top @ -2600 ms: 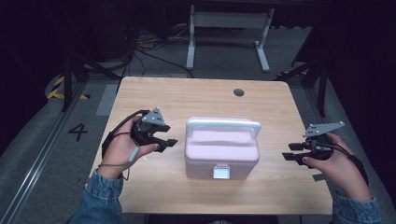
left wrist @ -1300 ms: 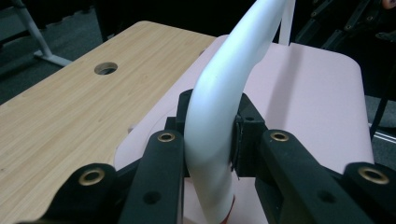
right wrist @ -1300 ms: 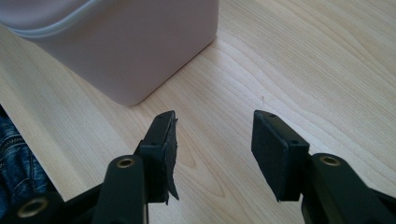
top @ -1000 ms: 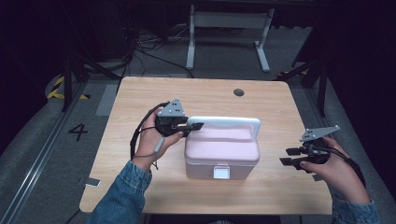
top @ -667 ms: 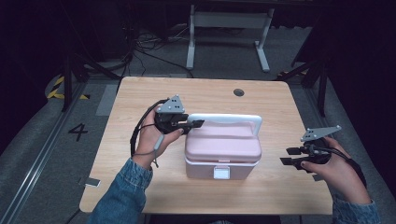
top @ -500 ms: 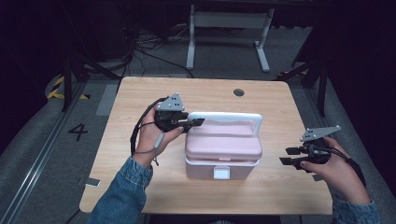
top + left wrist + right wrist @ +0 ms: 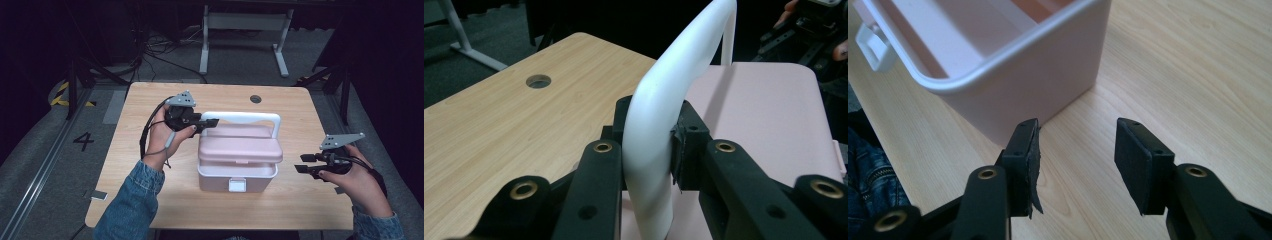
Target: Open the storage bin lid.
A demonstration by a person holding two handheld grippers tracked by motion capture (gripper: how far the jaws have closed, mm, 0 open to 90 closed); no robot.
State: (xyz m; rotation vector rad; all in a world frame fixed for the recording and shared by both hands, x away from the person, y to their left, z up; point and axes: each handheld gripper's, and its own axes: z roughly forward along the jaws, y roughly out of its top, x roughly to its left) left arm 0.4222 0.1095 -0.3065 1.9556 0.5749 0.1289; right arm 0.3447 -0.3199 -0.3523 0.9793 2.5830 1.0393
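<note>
The left gripper (image 7: 647, 150) pinched the white handle (image 7: 242, 117) of the pink box (image 7: 237, 160) mid-table and should have lifted gently, while the right gripper (image 7: 1075, 165) waited beside the box, spread wide.

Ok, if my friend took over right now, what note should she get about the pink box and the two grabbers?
Left gripper: jaws shut on the white handle at its left end, near the bend.
Right gripper: jaws open, holding nothing, low over the wooden table to the right of the pink box, apart from it.
Box: sits mid-table, handle standing upright, white latch at the front facing the person. The lid looks lifted off the base in the right gripper view.
Done: handle gripped.
Left: probably raise the lid fully by the handle; the free gripper could steady the base.
</note>
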